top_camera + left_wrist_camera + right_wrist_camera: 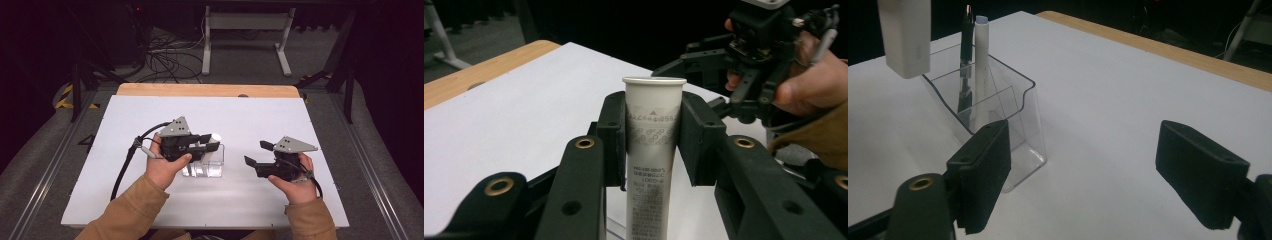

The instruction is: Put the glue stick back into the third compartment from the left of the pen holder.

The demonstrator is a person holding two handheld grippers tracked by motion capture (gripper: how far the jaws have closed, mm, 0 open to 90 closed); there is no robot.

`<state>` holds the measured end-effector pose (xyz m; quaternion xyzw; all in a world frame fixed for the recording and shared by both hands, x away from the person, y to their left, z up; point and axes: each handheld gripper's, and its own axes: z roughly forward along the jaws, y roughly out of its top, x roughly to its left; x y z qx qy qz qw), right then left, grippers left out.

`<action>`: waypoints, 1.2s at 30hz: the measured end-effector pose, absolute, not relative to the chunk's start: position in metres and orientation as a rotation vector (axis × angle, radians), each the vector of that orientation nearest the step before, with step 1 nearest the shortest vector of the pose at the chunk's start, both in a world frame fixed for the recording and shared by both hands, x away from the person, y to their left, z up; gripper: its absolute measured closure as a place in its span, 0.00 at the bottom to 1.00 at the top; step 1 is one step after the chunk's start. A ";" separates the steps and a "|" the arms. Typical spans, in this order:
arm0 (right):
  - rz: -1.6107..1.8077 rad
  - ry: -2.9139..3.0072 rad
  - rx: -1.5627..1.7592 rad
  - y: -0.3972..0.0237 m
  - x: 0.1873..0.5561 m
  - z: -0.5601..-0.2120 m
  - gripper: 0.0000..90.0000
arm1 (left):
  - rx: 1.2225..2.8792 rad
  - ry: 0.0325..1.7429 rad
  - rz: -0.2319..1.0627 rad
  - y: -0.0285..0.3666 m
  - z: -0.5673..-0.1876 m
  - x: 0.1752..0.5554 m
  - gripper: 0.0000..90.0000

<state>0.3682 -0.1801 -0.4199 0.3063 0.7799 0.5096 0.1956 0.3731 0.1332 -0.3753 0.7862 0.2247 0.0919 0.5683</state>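
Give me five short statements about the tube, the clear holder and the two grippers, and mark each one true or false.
1. The left gripper is clamped on a white tube. True.
2. The right gripper holds a pen. False: its jaws stand open with nothing between them.
3. The clear holder stands on the white table. True.
4. The clear holder has nothing in it. False: a dark pen and a slim white stick stand inside.
5. The white tube lies flat on the table. False: it is held upright above the holder.
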 end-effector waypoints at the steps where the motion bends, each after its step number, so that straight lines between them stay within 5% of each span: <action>1: 1.428 2.185 0.858 -0.180 0.368 -0.420 0.25 | 1.846 0.528 0.222 0.132 -0.376 0.374 0.75; 36: 1.436 2.176 0.881 -0.182 0.369 -0.420 0.24 | 1.821 0.690 0.265 0.105 -0.407 0.395 0.74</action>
